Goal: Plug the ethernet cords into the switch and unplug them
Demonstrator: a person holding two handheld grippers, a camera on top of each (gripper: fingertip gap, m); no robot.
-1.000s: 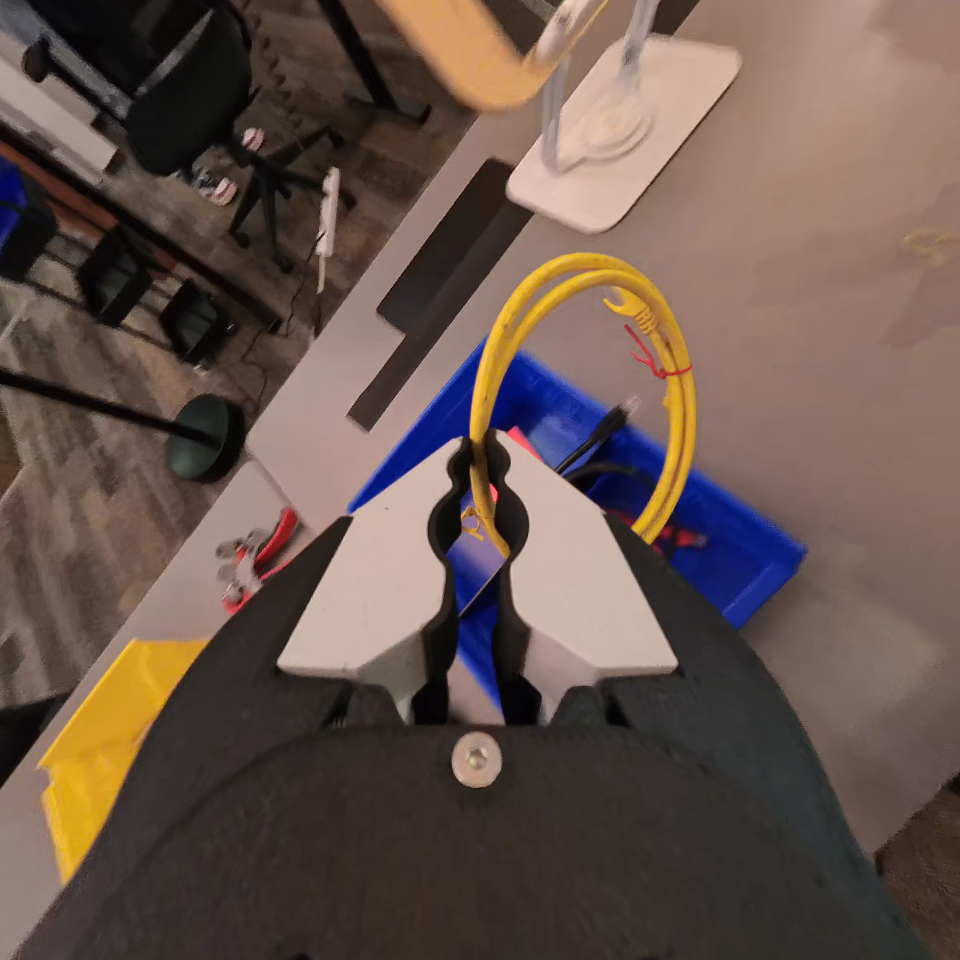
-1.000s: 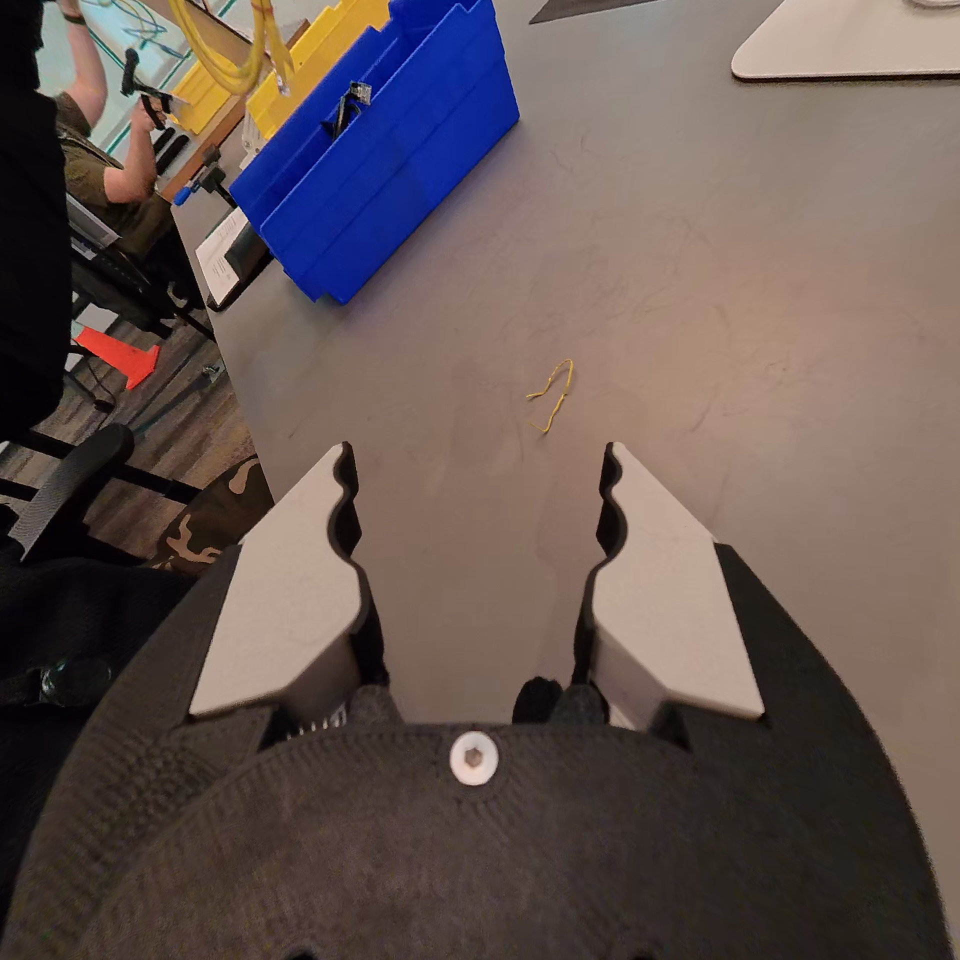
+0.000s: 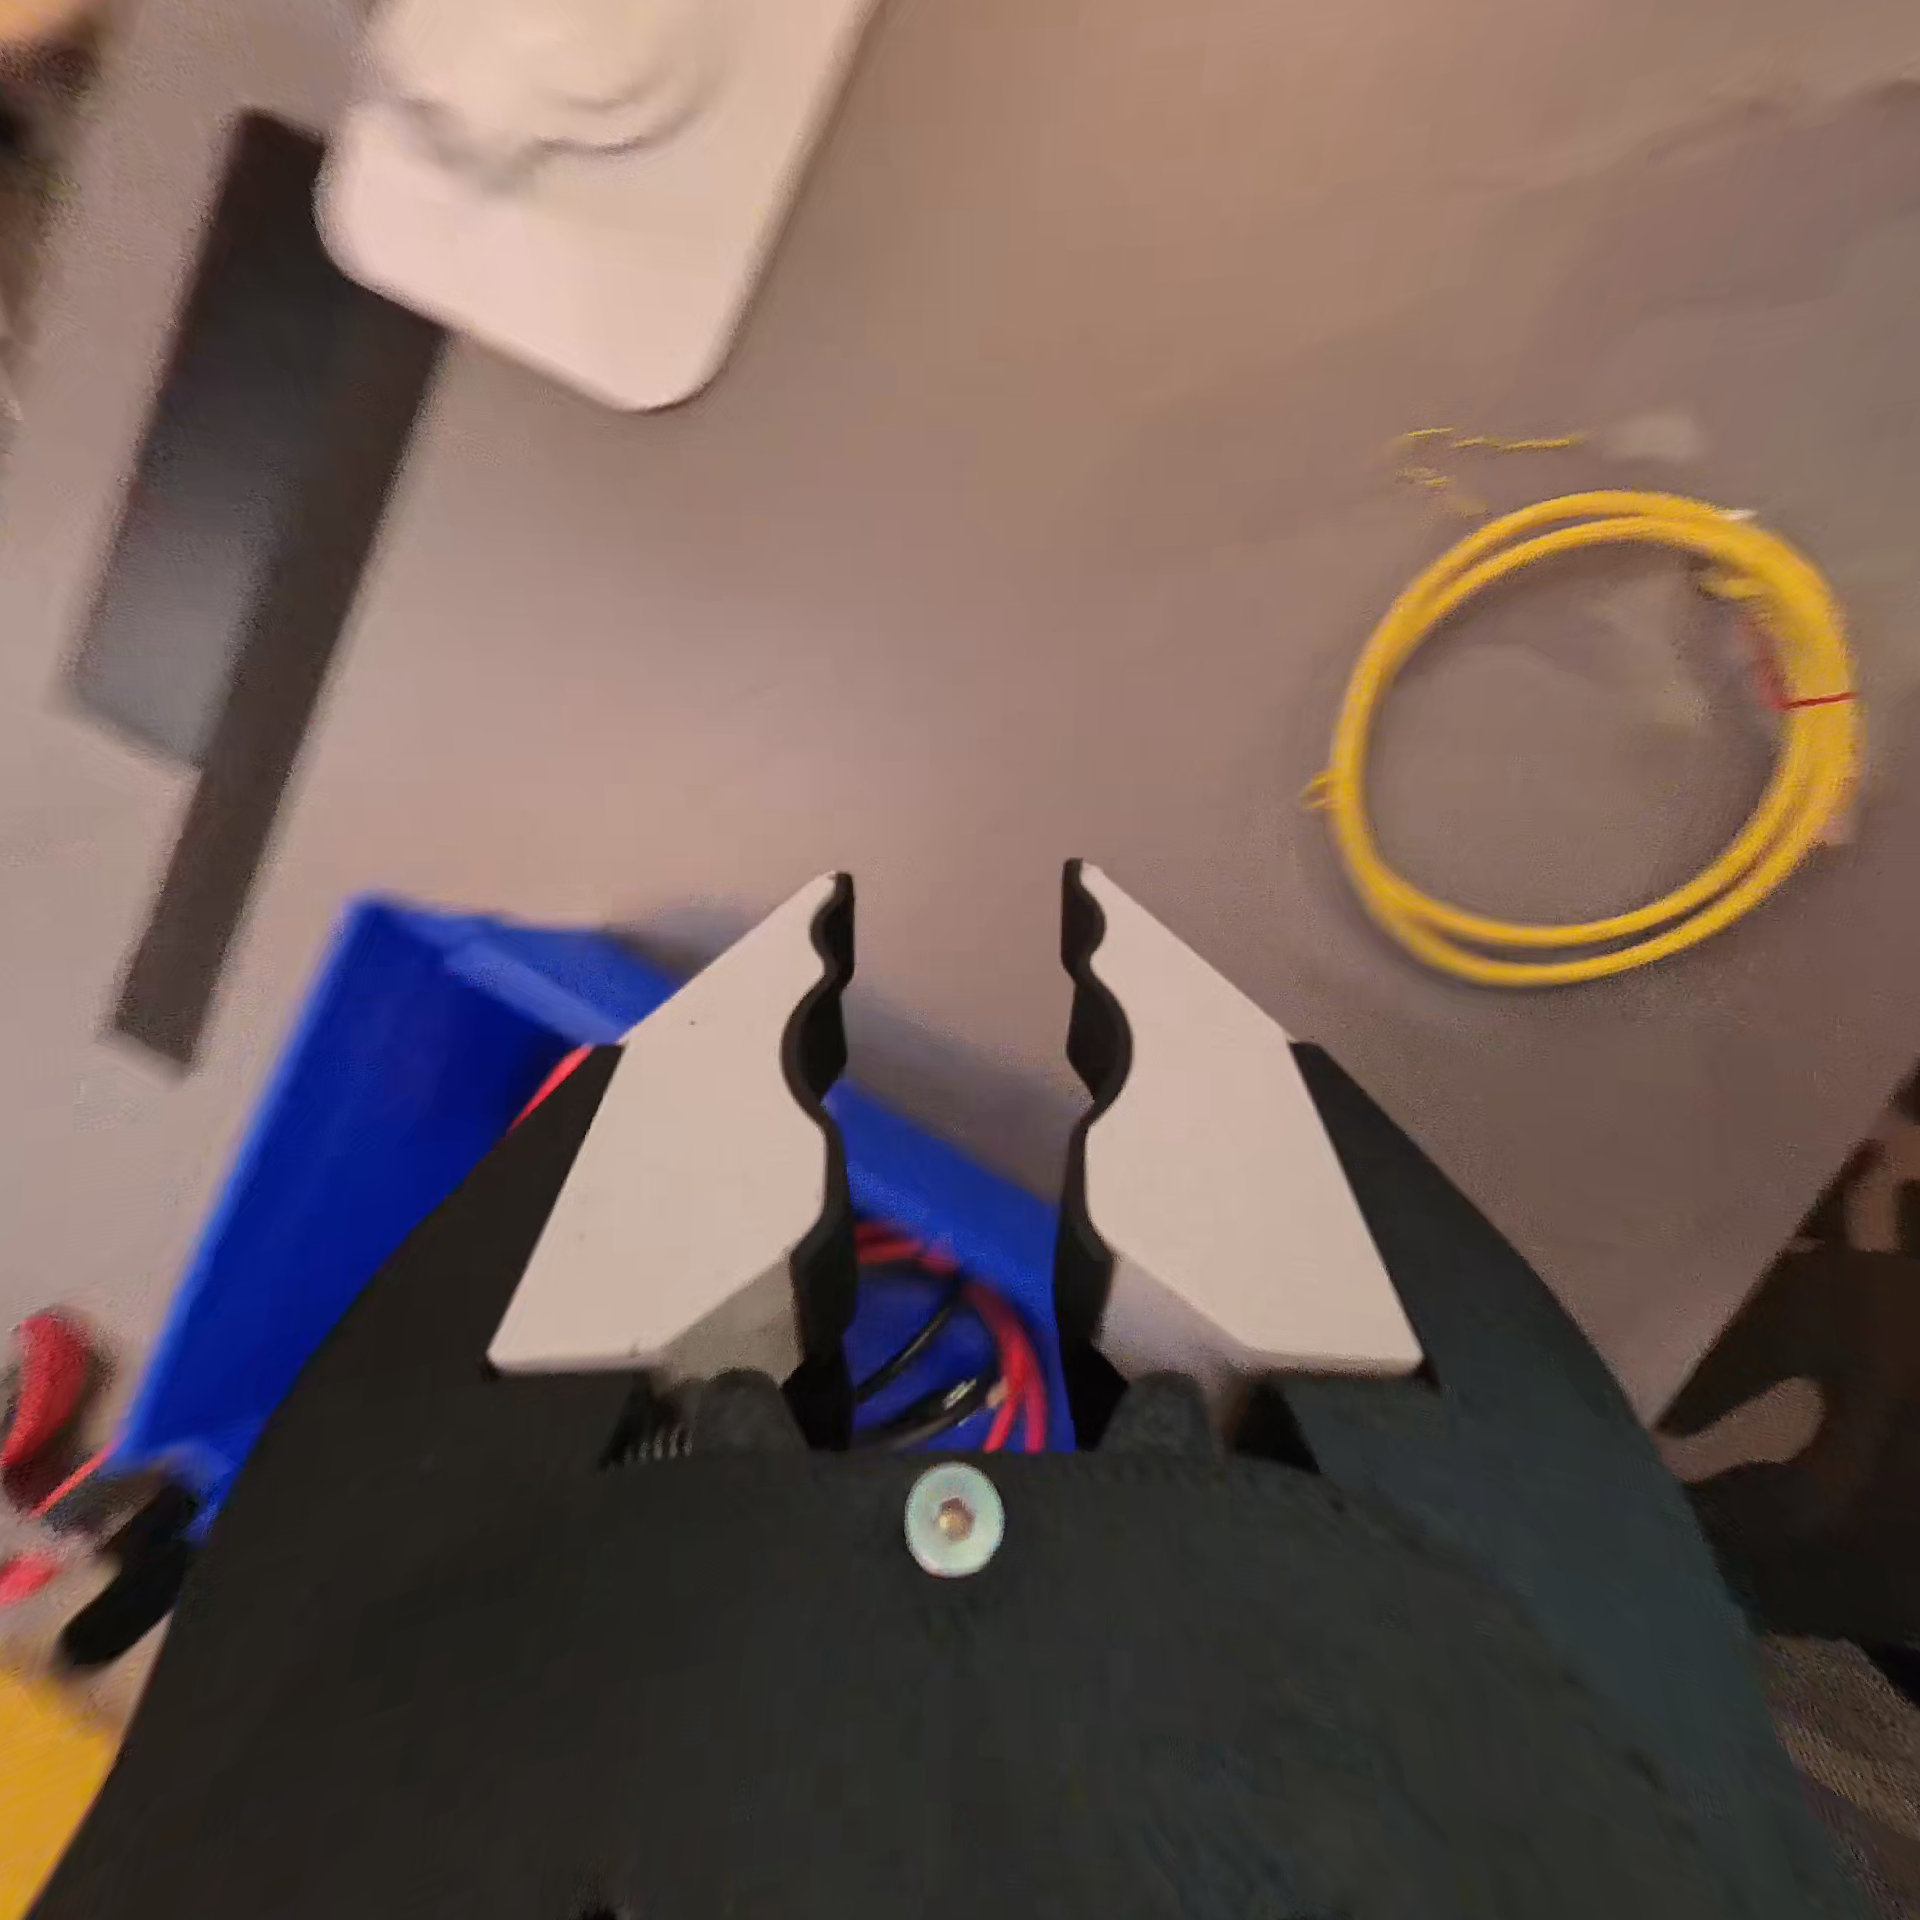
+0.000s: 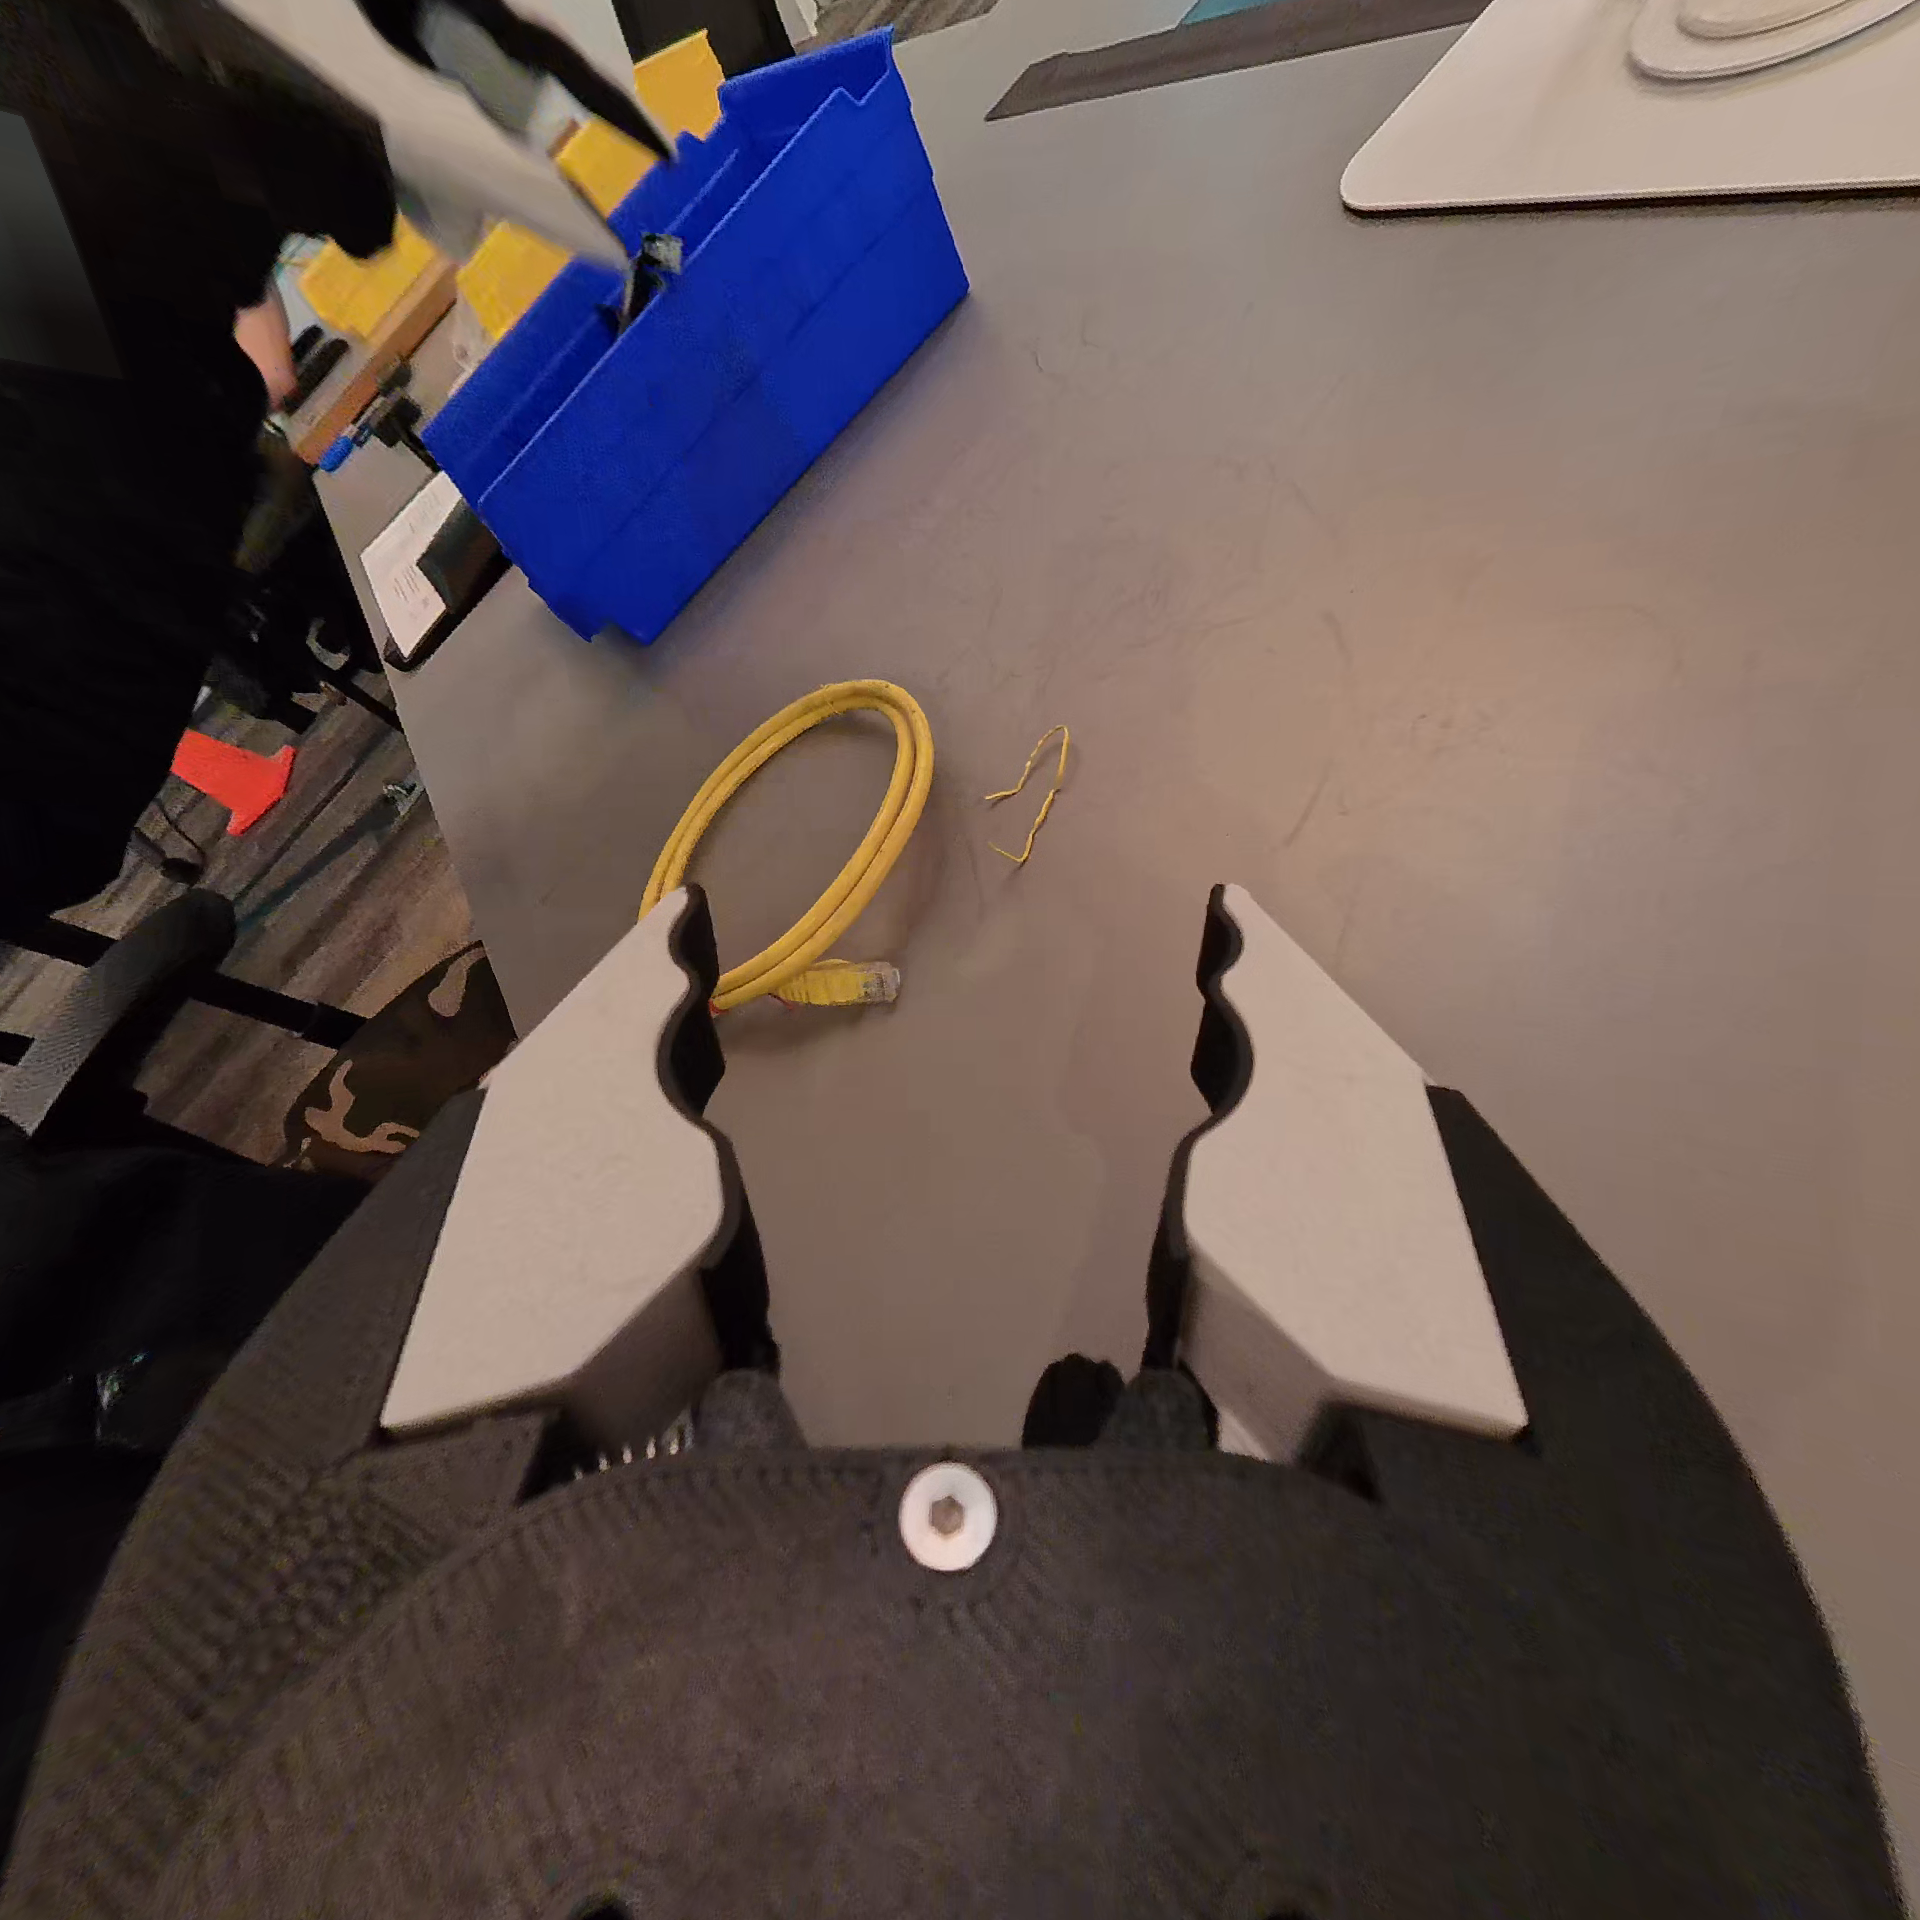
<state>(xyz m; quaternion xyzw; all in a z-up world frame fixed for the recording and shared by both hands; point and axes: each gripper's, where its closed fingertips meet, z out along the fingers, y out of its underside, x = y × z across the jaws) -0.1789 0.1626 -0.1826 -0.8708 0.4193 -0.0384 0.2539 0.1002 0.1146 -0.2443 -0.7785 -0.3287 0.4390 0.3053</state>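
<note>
A coiled yellow ethernet cord (image 3: 1455, 914) tied with a red twist tie lies flat on the grey table (image 3: 1039, 582), to the right of my left gripper (image 3: 958, 881). The left gripper is open and empty, held above the blue bin (image 3: 343, 1091). In the right wrist view the same cord (image 4: 894, 821) lies just ahead and left of my right gripper (image 4: 956, 896), its plug (image 4: 847, 982) pointing right. The right gripper is open and empty above the table (image 4: 1455, 727). No switch is in view.
The blue bin (image 4: 727, 416) holds red and black wires (image 3: 997, 1340). A loose yellow twist tie (image 4: 1034, 795) lies beside the cord. A white stand base (image 4: 1610, 114) sits at the far right, yellow bins (image 4: 509, 270) behind the blue bin. The other gripper (image 4: 499, 135) hovers blurred over the bin.
My left gripper has opened and let go of the yellow cord, which now lies on the table. The left gripper has swung back over the blue bin. The right gripper stays open.
</note>
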